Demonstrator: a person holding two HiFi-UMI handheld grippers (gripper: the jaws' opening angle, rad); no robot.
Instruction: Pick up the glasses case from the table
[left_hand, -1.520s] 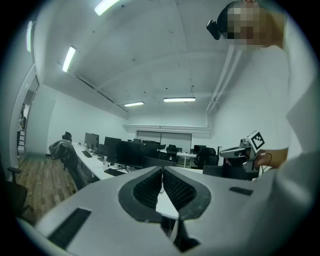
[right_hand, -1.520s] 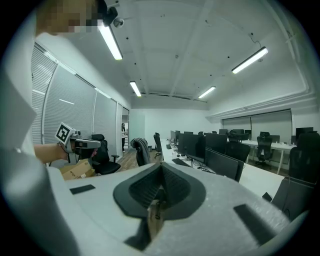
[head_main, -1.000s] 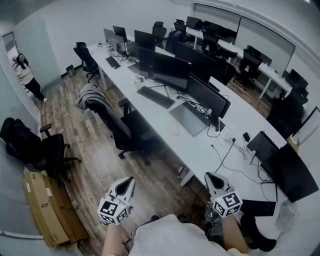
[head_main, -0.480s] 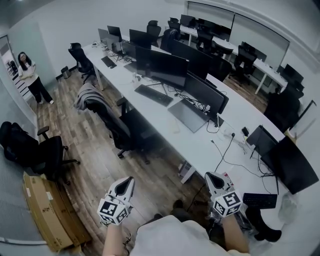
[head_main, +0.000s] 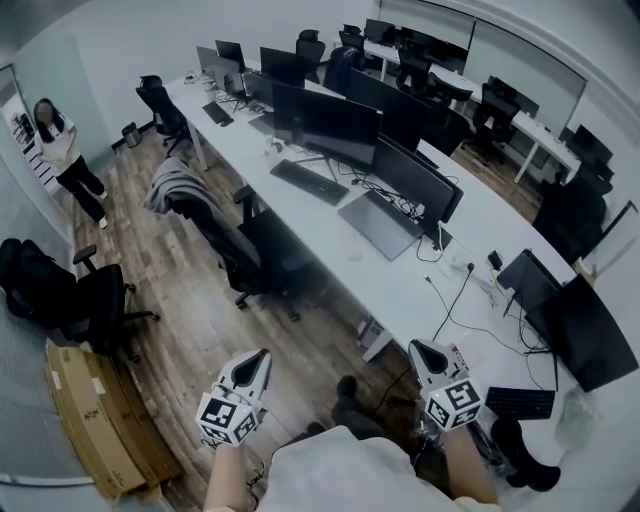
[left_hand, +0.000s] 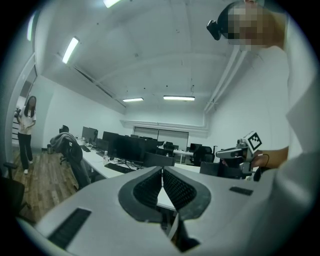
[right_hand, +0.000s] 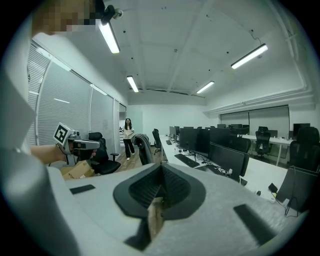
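No glasses case can be made out in any view. In the head view my left gripper (head_main: 259, 357) and right gripper (head_main: 419, 350) are held side by side in front of the body, above the wooden floor and short of the long white desk (head_main: 400, 290). Both have their jaws together with nothing between them. The left gripper view shows its shut jaws (left_hand: 162, 173) pointing along the desk row, with the right gripper (left_hand: 223, 155) off to the side. The right gripper view shows its shut jaws (right_hand: 161, 168) and the left gripper (right_hand: 94, 145).
Monitors (head_main: 325, 125), keyboards (head_main: 312, 183) and a laptop (head_main: 380, 225) line the desk, with cables near its close end. Office chairs (head_main: 265, 250) stand along the aisle, one draped with a jacket (head_main: 175, 190). Cardboard boxes (head_main: 90, 415) lie at the left. A person (head_main: 62, 155) stands far left.
The whole scene has shifted a little in the head view as the wearer steps forward; a shoe now shows between the grippers. Both grippers keep their pose and stay shut. The distant person has moved.
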